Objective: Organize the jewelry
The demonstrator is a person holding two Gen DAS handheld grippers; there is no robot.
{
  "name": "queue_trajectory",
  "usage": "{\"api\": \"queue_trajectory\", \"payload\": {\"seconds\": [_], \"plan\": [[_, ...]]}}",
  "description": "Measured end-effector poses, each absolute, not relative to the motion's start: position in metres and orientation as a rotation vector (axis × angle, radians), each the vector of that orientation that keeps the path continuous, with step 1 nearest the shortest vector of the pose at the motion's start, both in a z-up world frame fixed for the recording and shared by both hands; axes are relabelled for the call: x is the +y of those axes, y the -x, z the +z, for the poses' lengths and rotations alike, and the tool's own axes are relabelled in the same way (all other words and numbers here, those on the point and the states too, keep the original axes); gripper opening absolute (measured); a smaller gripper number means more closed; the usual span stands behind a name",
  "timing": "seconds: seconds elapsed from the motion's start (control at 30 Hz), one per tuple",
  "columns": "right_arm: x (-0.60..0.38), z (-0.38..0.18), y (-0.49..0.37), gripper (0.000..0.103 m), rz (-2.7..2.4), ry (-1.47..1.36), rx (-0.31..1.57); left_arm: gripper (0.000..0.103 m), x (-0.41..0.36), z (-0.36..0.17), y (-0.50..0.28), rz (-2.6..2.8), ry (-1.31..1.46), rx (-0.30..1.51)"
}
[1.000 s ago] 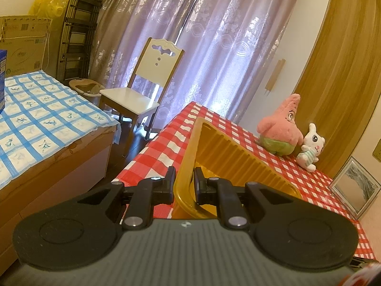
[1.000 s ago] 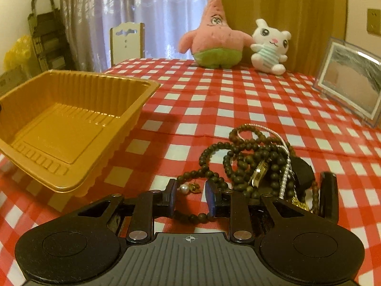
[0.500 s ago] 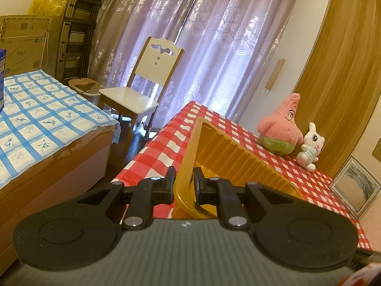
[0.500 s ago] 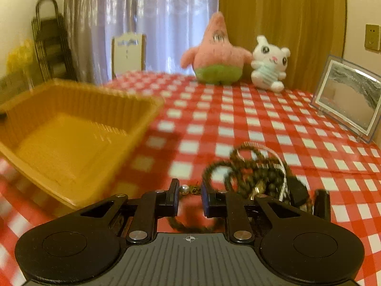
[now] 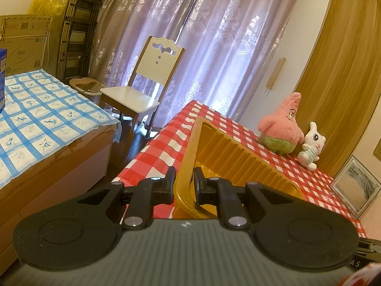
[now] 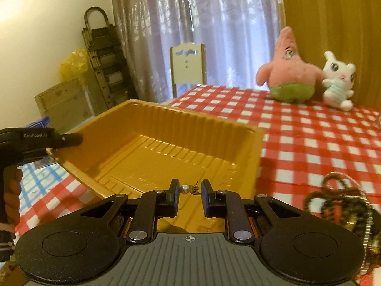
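A gold plastic tray (image 5: pixel 238 157) sits tilted at the near left corner of the red-checked table. My left gripper (image 5: pixel 184 176) is shut on its near rim, one finger on each side of the wall. In the right wrist view the same tray (image 6: pixel 166 147) lies ahead, with the left gripper (image 6: pixel 64 140) on its left corner. My right gripper (image 6: pixel 189 188) is shut on a small pearl earring (image 6: pixel 184 189), held in the air over the tray's near edge. A tangled pile of dark bead strings and chains (image 6: pixel 343 197) lies on the cloth to the right.
A pink star plush (image 6: pixel 288 71) and a white rabbit plush (image 6: pixel 338 81) stand at the table's far side. A framed picture (image 5: pixel 354 186) leans at the right. A white chair (image 5: pixel 142 90) and a blue-checked bed (image 5: pixel 42 116) are left of the table. A person's hand (image 6: pixel 12 190) grips the left handle.
My right gripper pinched the earring at the jewelry pile, then rose and swung left with it to the tray. The left gripper and the tray have not moved.
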State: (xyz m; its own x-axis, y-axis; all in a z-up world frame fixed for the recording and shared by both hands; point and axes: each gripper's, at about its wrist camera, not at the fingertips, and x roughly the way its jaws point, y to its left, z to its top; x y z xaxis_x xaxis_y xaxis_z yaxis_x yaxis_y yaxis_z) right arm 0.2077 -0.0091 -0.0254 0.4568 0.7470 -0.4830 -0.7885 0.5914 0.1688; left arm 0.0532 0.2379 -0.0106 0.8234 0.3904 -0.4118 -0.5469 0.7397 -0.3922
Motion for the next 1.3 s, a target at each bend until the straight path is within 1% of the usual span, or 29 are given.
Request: {"api": "queue_trajectory", "payload": {"seconds": [0.07, 0.13, 0.17, 0.2, 0.47, 0.73, 0.9, 1.07, 1.2, 1.3], "plan": [[-0.009, -0.022, -0.207, 0.022, 0.965, 0.054, 0.530, 0.014, 0.238, -0.013, -0.053, 0.526, 0.524, 0.312], [-0.014, -0.016, -0.202, 0.032, 0.975, 0.018, 0.500, 0.014, 0.238, -0.014, -0.051, 0.528, 0.522, 0.311], [-0.018, -0.013, -0.198, 0.041, 0.971, 0.006, 0.482, 0.014, 0.238, -0.014, -0.050, 0.529, 0.521, 0.310], [-0.023, -0.010, -0.196, 0.046, 0.964, -0.004, 0.472, 0.014, 0.239, -0.014, -0.049, 0.530, 0.521, 0.310], [-0.097, 0.000, -0.186, 0.046, 0.812, -0.088, 0.444, 0.014, 0.239, -0.014, -0.048, 0.530, 0.516, 0.309], [-0.188, -0.018, -0.207, 0.046, 0.503, -0.111, 0.520, 0.014, 0.240, -0.012, -0.047, 0.533, 0.508, 0.307], [-0.214, -0.032, -0.227, 0.046, 0.394, -0.088, 0.582, 0.014, 0.241, -0.012, -0.047, 0.533, 0.508, 0.307], [-0.215, -0.044, -0.246, 0.046, 0.355, -0.070, 0.619, 0.014, 0.240, -0.012, -0.048, 0.533, 0.507, 0.308], [-0.206, -0.053, -0.263, 0.042, 0.352, -0.043, 0.639, 0.014, 0.241, -0.011, -0.047, 0.533, 0.504, 0.308], [-0.200, -0.059, -0.276, 0.034, 0.344, -0.023, 0.655, 0.014, 0.242, -0.011, -0.046, 0.534, 0.503, 0.309]]}}
